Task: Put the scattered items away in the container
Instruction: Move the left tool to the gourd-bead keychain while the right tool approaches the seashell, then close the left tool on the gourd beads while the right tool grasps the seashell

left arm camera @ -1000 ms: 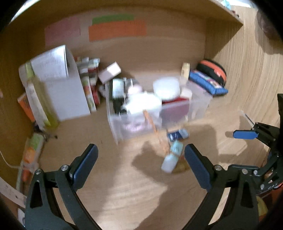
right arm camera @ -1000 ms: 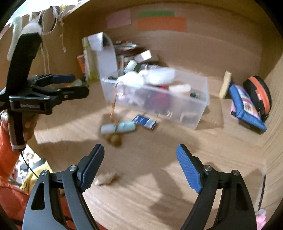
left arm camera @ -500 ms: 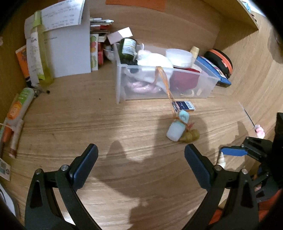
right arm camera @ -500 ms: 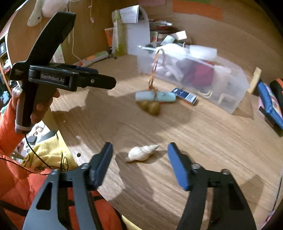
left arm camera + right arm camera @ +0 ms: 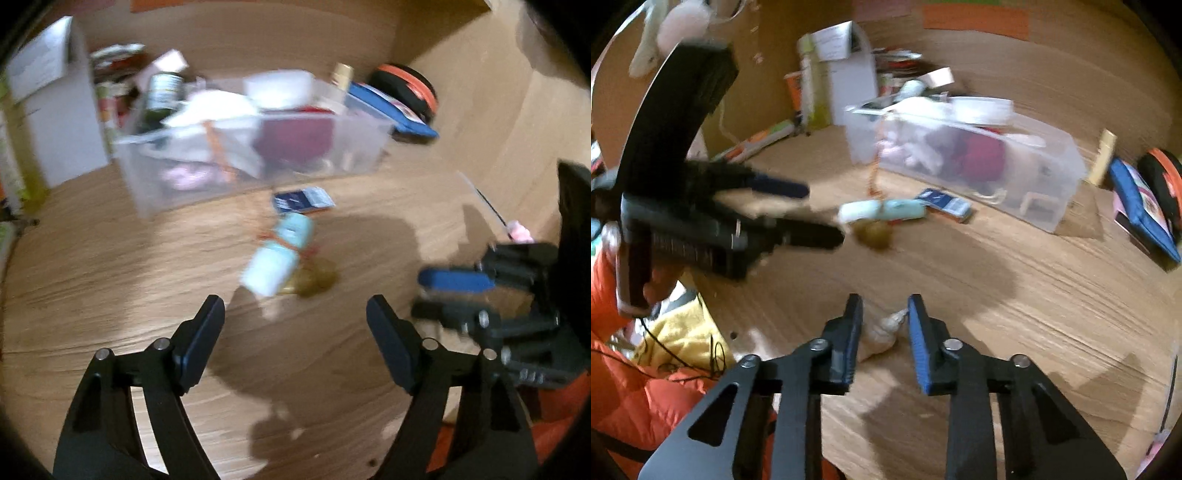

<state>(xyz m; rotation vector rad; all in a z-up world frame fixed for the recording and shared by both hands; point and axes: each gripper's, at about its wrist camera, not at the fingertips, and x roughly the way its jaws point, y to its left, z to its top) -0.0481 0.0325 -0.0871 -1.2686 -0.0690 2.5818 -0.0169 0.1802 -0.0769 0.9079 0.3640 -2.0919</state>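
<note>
Wooden worktop inside a wood-walled nook, clutter stacked along its back edge.

Left wrist view, blurred: left gripper aims down at the pale blue tube lying mid-worktop, tied by an orange cord that runs up into the clear container. Jaws are closing but nothing is between them yet; the tube sits just beyond the tips, so this reads as lining up for a pick. A small blue packet lies between tube and container. Right gripper shows at the worktop's right edge.

Right wrist view: right gripper is low at the near edge, jaws closing narrow around the pale seashell; pads appear at its sides, firm contact not certain. Container stands toward the back edge, already well filled.

Against half a second ago: right jaws, then wide with the shell lying ahead of them, now flank it. Left jaws have narrowed and the tube looms nearer. Tube, packet and container lie where they were.
</note>
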